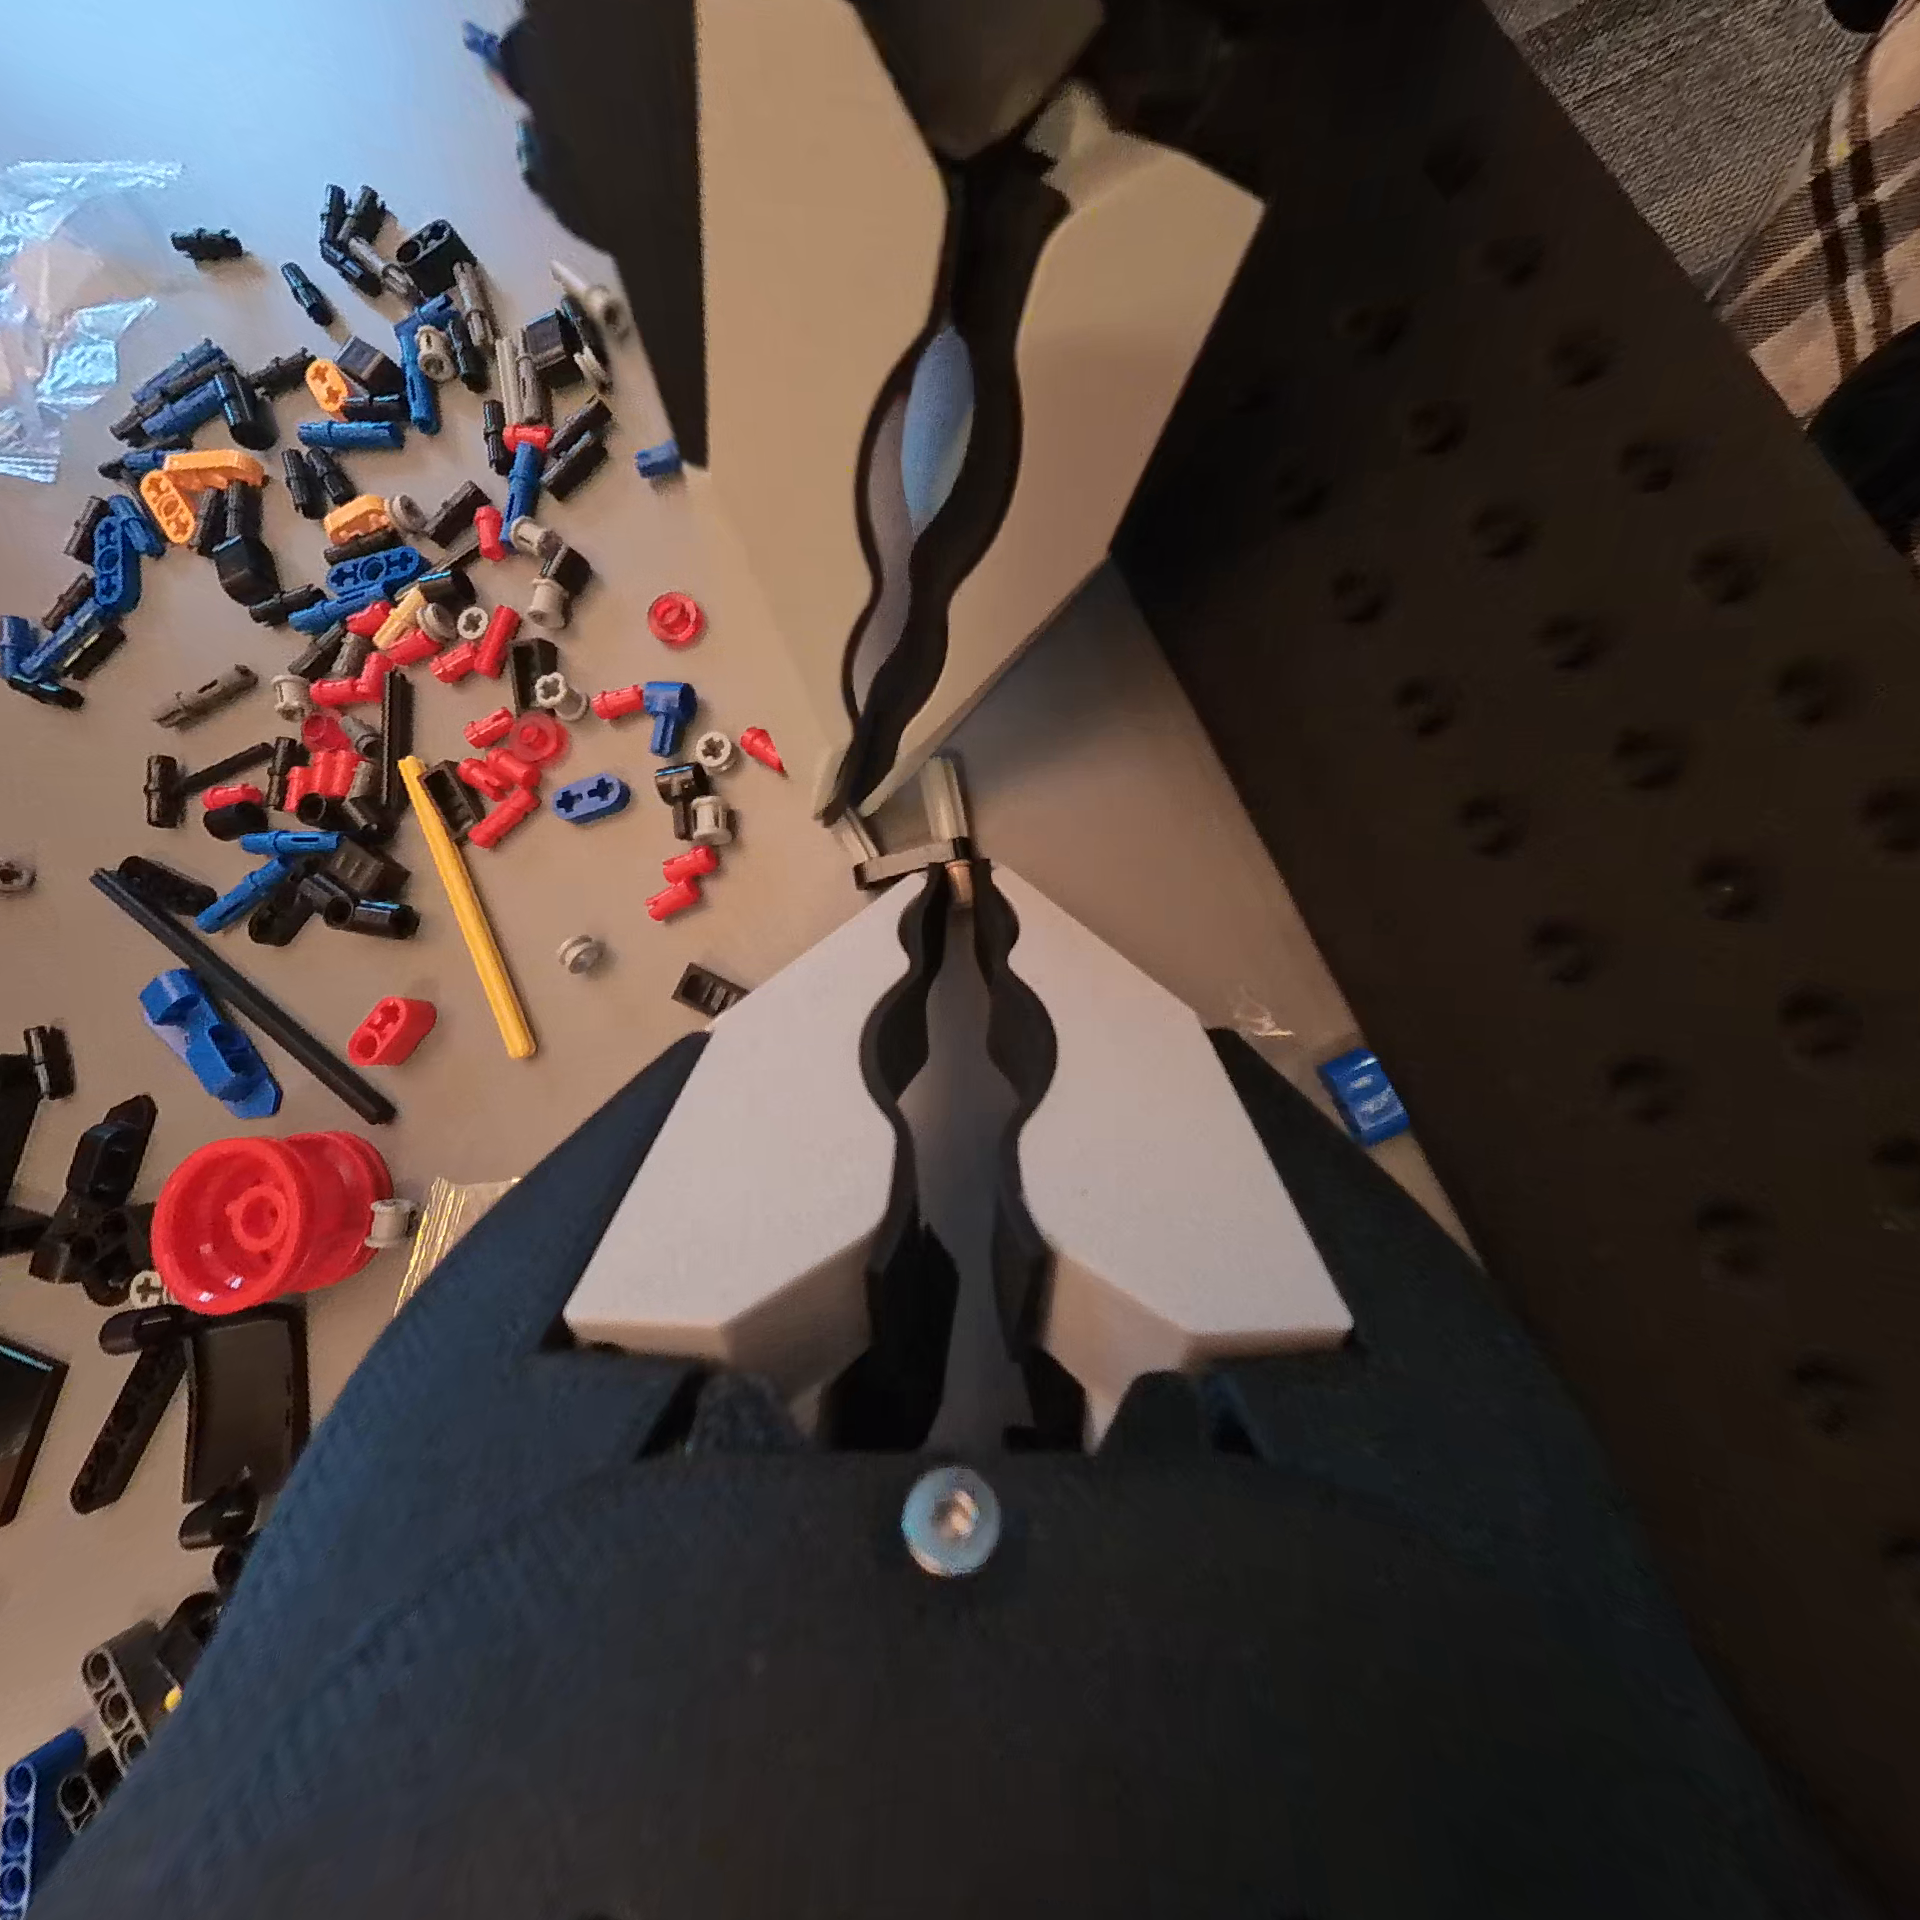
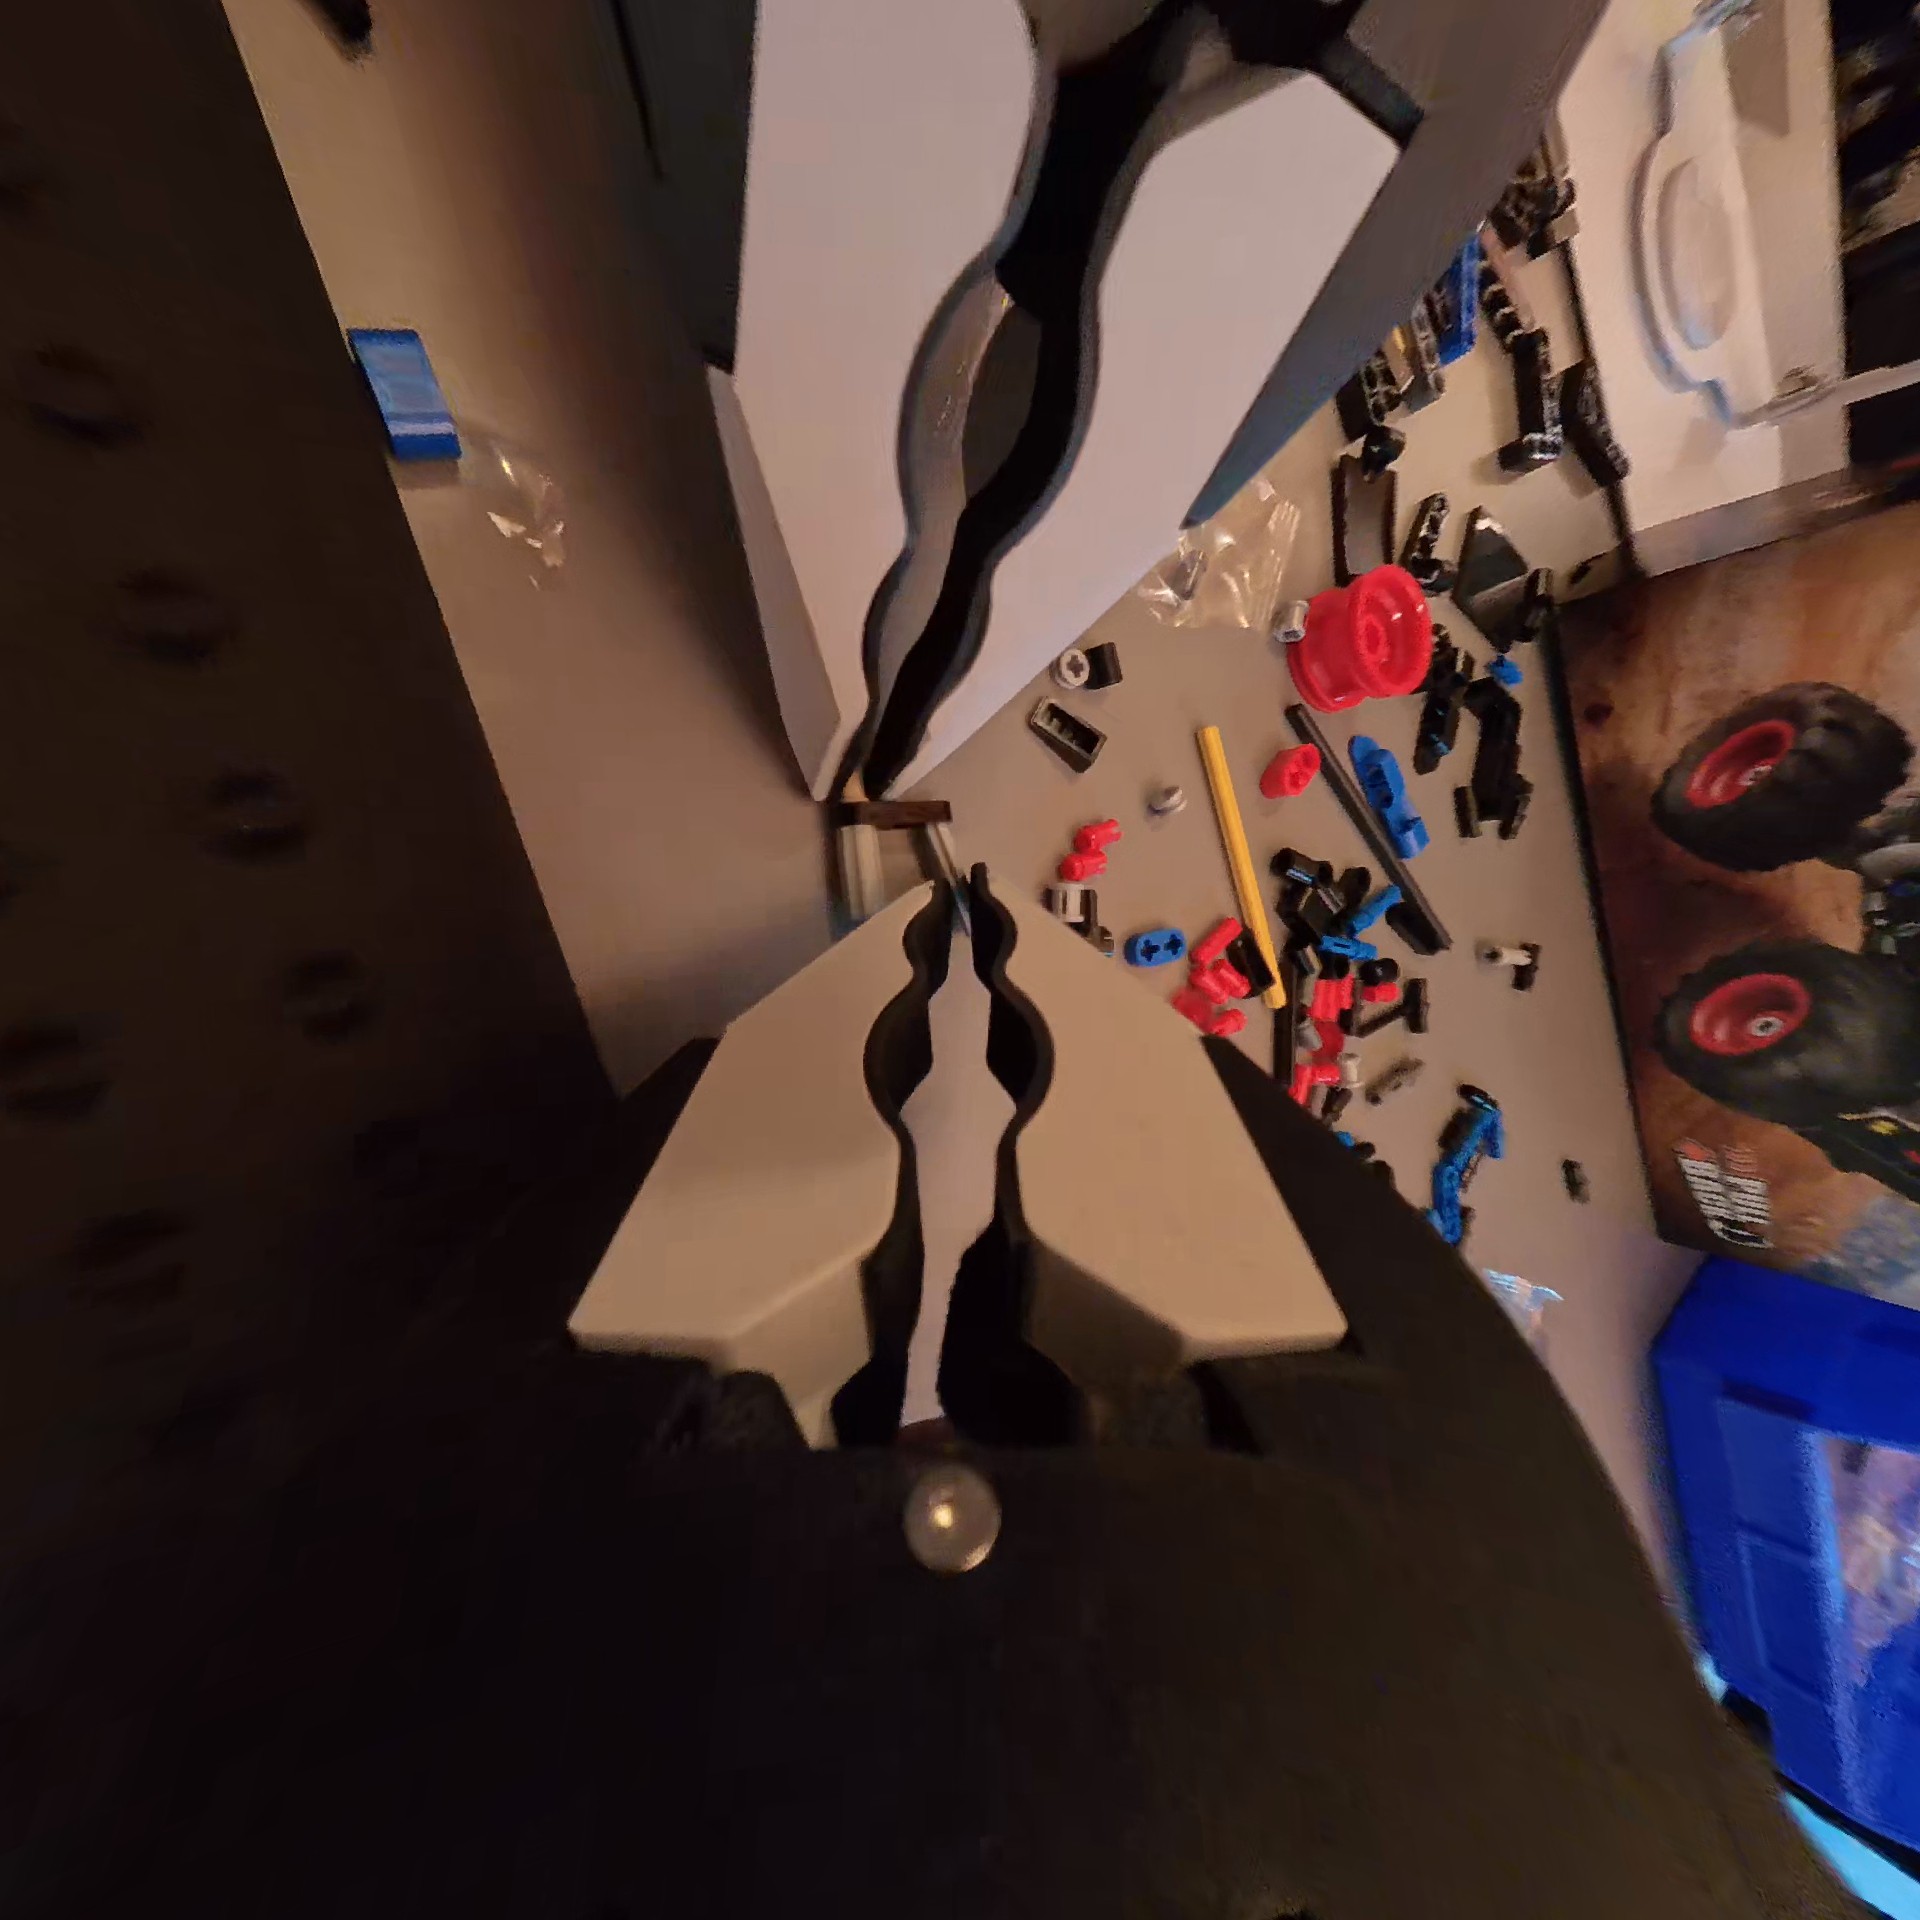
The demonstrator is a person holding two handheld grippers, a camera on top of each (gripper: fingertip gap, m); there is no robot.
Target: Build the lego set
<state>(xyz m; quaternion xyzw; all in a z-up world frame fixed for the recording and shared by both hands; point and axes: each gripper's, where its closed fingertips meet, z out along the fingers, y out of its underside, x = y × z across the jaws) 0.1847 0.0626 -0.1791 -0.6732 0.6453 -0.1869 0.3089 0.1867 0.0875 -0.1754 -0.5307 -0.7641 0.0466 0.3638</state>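
The left gripper point(image 1: 958, 883) is pinching a small dark lego pin assembly point(image 1: 914, 860) at its fingertips, jaws nearly closed. The right gripper point(image 2: 961, 902), facing it tip to tip, is clamping the same piece's thin grey end. Loose plastic lego pieces point(image 1: 343, 582) are lying beside both tools on the beige table point(image 1: 623, 935).

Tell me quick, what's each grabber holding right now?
Left gripper: shut on a small dark pin piece.
Right gripper: shut on the other end of the same small grey and dark assembly.
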